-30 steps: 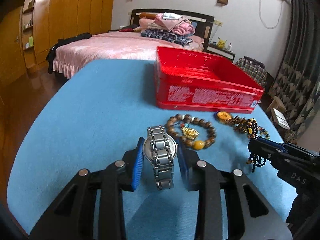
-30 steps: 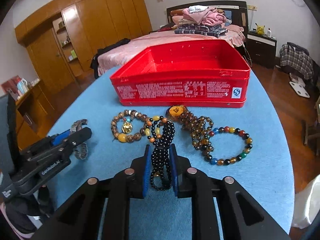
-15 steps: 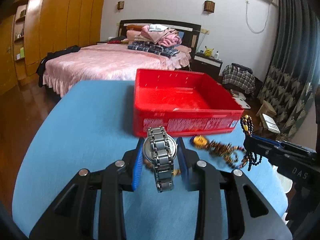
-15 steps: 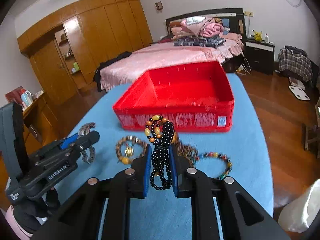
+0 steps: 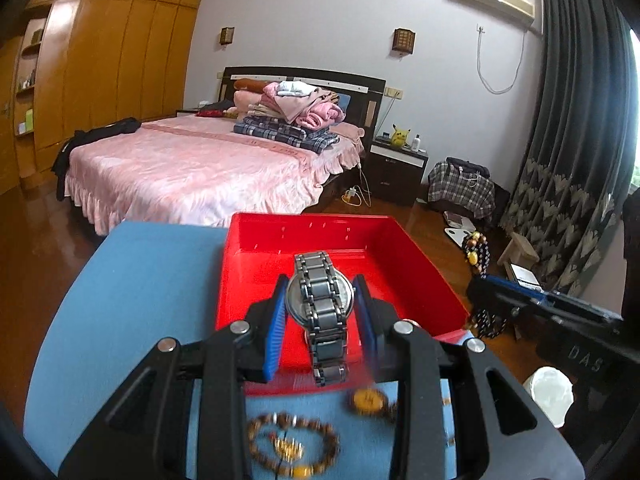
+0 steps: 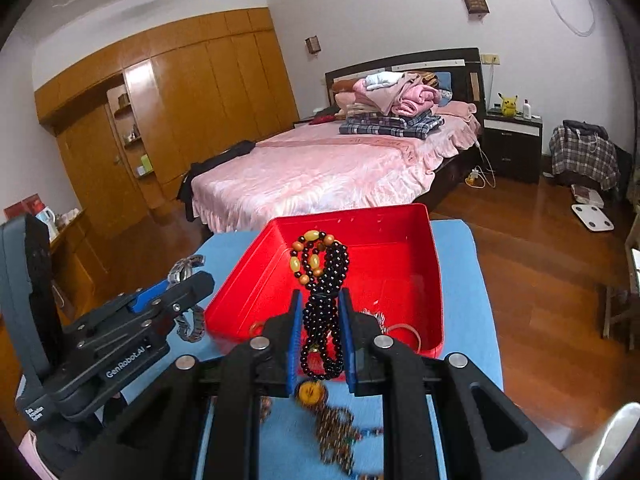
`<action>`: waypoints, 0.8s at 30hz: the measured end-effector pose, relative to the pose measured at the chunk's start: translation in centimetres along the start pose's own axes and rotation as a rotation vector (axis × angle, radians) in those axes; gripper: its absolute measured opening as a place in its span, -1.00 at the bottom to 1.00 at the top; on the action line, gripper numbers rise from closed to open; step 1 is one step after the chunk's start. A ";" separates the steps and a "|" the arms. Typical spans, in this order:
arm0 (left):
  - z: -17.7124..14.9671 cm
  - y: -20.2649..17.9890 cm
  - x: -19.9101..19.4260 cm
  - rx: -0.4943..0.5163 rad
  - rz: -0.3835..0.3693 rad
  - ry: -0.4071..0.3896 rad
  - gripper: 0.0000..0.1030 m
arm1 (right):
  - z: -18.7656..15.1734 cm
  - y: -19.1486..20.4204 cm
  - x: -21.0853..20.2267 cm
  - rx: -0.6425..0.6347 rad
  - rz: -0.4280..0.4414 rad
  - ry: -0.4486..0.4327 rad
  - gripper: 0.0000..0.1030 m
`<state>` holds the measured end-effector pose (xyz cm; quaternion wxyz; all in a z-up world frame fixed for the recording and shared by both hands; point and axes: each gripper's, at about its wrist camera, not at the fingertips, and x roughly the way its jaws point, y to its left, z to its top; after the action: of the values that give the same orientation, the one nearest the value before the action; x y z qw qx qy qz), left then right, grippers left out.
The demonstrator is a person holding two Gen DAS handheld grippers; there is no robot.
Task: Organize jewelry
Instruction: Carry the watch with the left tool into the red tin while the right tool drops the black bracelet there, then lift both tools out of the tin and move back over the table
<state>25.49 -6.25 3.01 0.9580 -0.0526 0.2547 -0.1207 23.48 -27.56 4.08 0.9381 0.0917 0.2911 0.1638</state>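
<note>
Red box [image 5: 248,280] bare inside, left jaws clamping watch [image 5: 320,300], right jaws clamping black beads [image 6: 322,300] above it

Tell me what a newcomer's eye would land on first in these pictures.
First the bright red box on the blue table, open at the top. Next the silver watch pinched in the left gripper and the black bead strand with amber beads clamped in the right gripper, both held above the box. Beyond them, a pink bed piled with folded clothes.
</note>
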 end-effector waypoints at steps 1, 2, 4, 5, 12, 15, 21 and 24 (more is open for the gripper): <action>0.4 -0.2 0.7 0.001 -0.002 0.000 -0.41 | 0.2 -0.2 0.6 0.003 -0.001 0.001 -0.66; 0.6 -0.2 1.2 0.000 -0.004 -0.001 -0.41 | 0.3 -0.3 0.9 0.005 -0.001 0.002 -0.66; 1.0 -0.2 2.1 -0.002 -0.006 0.004 -0.41 | 0.6 -0.6 2.0 0.007 -0.003 0.008 -0.66; 1.1 -0.2 2.5 -0.001 -0.005 0.005 -0.41 | 0.7 -0.7 2.4 0.009 -0.003 0.010 -0.66; 1.8 0.2 5.5 0.017 -0.002 0.041 -0.41 | 0.9 -1.5 5.7 0.015 -0.017 0.044 -0.63; 1.7 0.6 5.6 0.008 0.006 0.046 -0.26 | 0.5 -1.6 5.9 0.011 -0.056 0.048 -0.10; 1.6 1.5 3.2 0.004 0.037 0.010 0.31 | -0.2 -1.3 2.9 0.013 -0.090 -0.038 0.60; 0.9 1.8 0.8 0.011 0.054 -0.009 0.57 | -0.7 -0.9 1.1 0.013 -0.103 -0.064 0.80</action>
<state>27.03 -4.69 3.14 0.9624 -0.0408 0.2509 -0.0958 24.19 -27.98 2.65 0.9534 0.0878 0.2665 0.1106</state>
